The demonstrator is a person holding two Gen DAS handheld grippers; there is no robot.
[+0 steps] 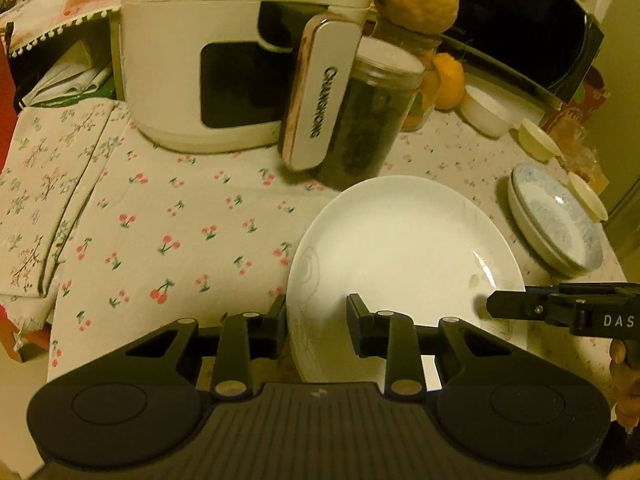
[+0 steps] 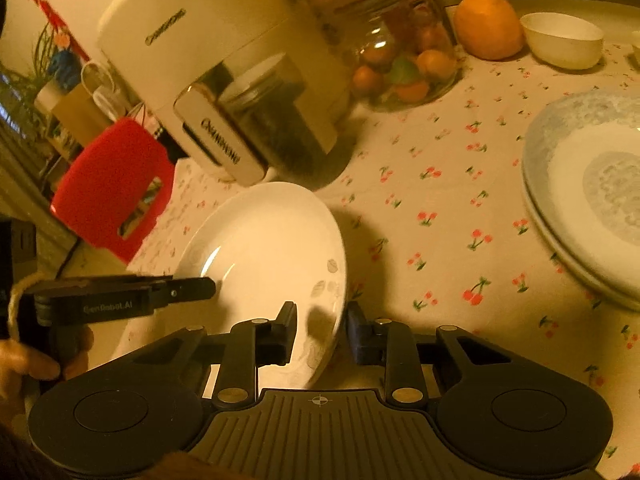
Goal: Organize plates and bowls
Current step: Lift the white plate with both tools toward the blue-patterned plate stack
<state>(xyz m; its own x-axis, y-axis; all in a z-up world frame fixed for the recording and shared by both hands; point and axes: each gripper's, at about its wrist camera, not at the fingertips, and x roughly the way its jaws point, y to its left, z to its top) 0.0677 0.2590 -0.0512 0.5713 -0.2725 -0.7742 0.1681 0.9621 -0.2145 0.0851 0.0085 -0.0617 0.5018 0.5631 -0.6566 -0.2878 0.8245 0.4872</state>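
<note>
A: Where is the white plate (image 1: pixel 400 248) at this moment?

B: It is in the lower middle of both views, above the cherry-pattern cloth (image 1: pixel 180 232) of the desk. In the right wrist view the white plate (image 2: pixel 264 256) is tilted, its left part higher, and its shadow lies on the cloth to the right of it.

A: Which way does it face?

B: The hollow side faces up and a little toward the cameras. It is round, so I cannot give a long axis; only the tilt shows.

A: How does each tool stand?

B: The left tool (image 1: pixel 317 320) has its fingers on both sides of the plate's left rim, with a small gap at one finger. The right tool (image 2: pixel 320 330) stands the same way on the right rim. Whether they press the rim, I cannot tell.

A: What else is near?

B: A white air fryer (image 1: pixel 224 60) and a dark jar (image 1: pixel 368 120) stand in the upper middle. Two stacked blue-patterned plates (image 1: pixel 560 224) lie at the right edge, and a small white bowl (image 2: pixel 564 40) is at the upper right, beside an orange fruit (image 2: pixel 488 24).
</note>
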